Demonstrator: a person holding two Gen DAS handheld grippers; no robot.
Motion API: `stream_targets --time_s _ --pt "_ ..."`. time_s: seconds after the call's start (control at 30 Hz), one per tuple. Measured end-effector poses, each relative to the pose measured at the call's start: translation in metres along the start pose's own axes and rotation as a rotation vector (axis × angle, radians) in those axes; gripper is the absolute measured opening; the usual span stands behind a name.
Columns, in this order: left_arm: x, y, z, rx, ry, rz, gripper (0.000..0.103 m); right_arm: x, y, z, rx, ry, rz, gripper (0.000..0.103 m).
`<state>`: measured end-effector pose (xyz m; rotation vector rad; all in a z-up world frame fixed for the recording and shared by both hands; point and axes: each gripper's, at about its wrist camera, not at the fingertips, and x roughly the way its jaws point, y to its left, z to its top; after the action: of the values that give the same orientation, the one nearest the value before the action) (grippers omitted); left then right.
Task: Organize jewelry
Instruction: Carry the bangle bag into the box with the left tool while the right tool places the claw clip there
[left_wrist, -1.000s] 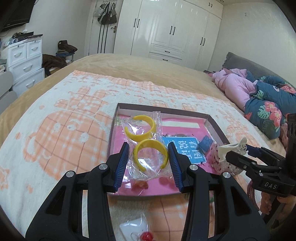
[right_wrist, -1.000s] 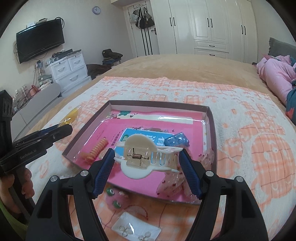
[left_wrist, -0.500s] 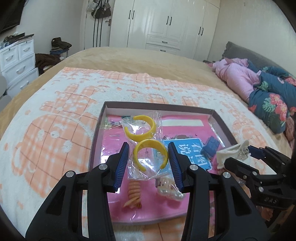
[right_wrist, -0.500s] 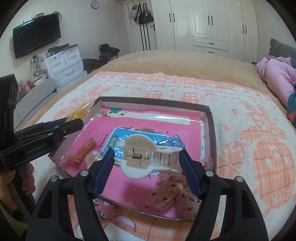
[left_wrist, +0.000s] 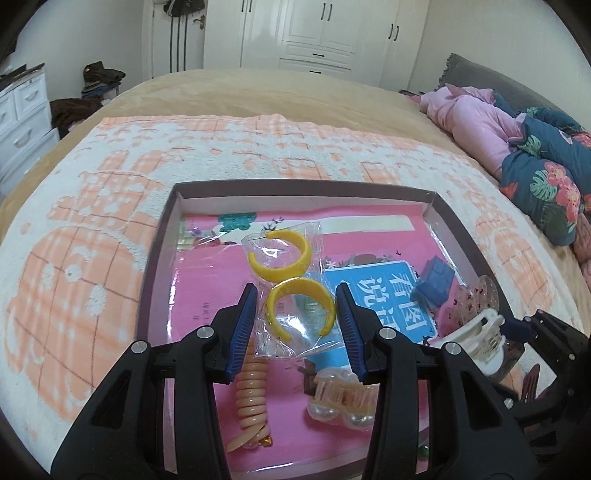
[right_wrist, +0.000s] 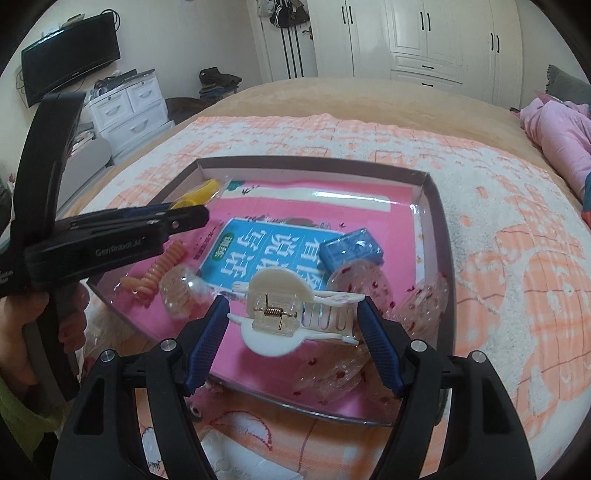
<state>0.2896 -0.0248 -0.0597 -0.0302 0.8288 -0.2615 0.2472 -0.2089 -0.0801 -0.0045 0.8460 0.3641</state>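
The left gripper's (left_wrist: 297, 314) fingers clamp a clear bag of yellow hoop earrings (left_wrist: 295, 291) above the shallow box (left_wrist: 295, 186). The right gripper's (right_wrist: 295, 319) fingers pinch a white claw hair clip (right_wrist: 286, 310) endwise, over the box's near edge.

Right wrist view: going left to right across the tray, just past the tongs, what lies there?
Orange coil hair tie → clear pearl clip → white claw clip, held in the right tongs → sheer speckled bow at the tray's right wall.
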Motion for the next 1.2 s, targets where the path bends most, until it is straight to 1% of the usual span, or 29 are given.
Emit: stream_targets --time_s 0.27,0.57,0.63,0.73,0.8,0.87,0.9,0.97,1.03,1.1,1.13,1.2 --pt "0.007 -0.008 0.002 0.028 0.025 -0.017 0.035 0.002 0.007 -0.006 -0.012 0.018 0.015 0.069" --pt "0.01 -0.012 0.001 0.033 0.028 -0.022 0.035 0.001 0.007 -0.011 0.004 0.036 0.026 0.07" --pt "0.009 -0.012 0.001 0.031 0.028 -0.025 0.035 -0.001 0.006 -0.012 0.014 0.031 0.026 0.073" --pt "0.009 -0.013 0.0 0.03 0.026 -0.023 0.035 -0.005 0.003 -0.012 0.025 0.022 0.028 0.075" --pt "0.007 -0.013 -0.001 0.027 0.027 -0.025 0.035 -0.009 0.0 -0.012 0.032 0.013 0.024 0.078" --pt "0.004 -0.013 -0.002 0.024 0.023 -0.024 0.037 -0.012 -0.002 -0.011 0.041 0.003 0.021 0.082" --pt "0.002 -0.014 -0.002 0.024 0.019 -0.026 0.038 -0.013 -0.003 -0.011 0.047 -0.002 0.019 0.082" --pt "-0.002 -0.015 -0.002 0.024 0.012 -0.026 0.043 -0.018 -0.006 -0.01 0.056 -0.014 0.018 0.083" --pt "-0.009 -0.015 -0.001 0.018 -0.001 -0.026 0.044 -0.023 -0.008 -0.009 0.061 -0.029 0.012 0.085" --pt "-0.014 -0.014 0.001 0.009 -0.012 -0.03 0.047 -0.028 -0.009 -0.009 0.061 -0.046 0.004 0.087" --pt "-0.018 -0.014 0.001 0.004 -0.02 -0.03 0.05 -0.031 -0.009 -0.009 0.061 -0.055 0.001 0.09" --pt "-0.024 -0.014 0.001 -0.003 -0.032 -0.029 0.053 -0.035 -0.01 -0.01 0.063 -0.068 -0.003 0.092"
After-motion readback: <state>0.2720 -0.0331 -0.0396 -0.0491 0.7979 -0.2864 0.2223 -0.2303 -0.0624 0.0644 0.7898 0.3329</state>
